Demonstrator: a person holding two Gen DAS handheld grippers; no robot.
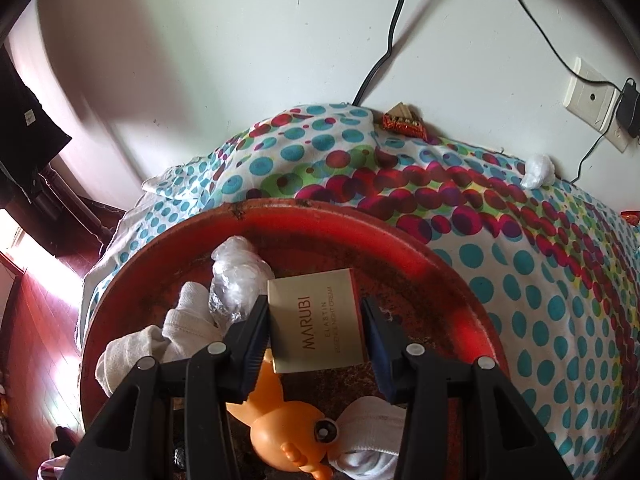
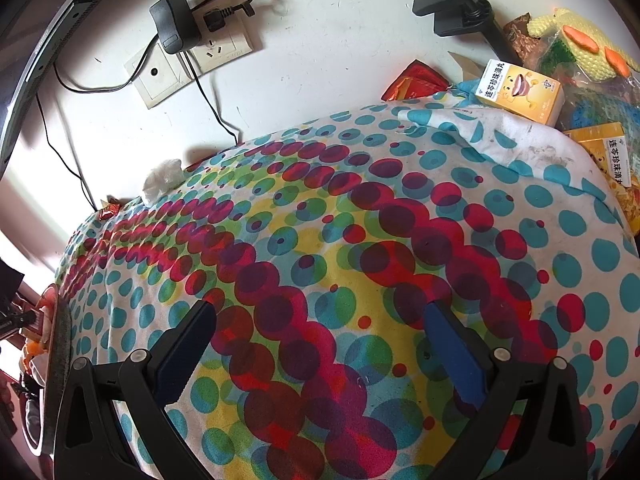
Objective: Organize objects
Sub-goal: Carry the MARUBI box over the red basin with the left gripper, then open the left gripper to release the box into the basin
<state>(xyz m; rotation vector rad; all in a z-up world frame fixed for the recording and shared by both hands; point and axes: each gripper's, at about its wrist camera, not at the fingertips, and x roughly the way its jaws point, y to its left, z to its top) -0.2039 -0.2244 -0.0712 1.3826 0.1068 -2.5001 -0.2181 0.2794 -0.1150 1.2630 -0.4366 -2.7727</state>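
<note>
The left gripper [image 1: 316, 344] grasps the cream box [image 1: 316, 320] by its side faces over the red basin [image 1: 440, 264] — light, stiff card, probably crushable. The right gripper [image 2: 320, 356] hangs released — empty.

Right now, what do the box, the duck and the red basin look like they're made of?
Box: glossy printed card, with sharp edges and a gold sheen. Duck: smooth orange plastic or rubber with a soft shine. Basin: probably hard red plastic, with a glossy rim and a grimy, speckled inside.

A wall socket [image 2: 192, 62] with a black adapter [image 2: 172, 28] plugged in.
</note>
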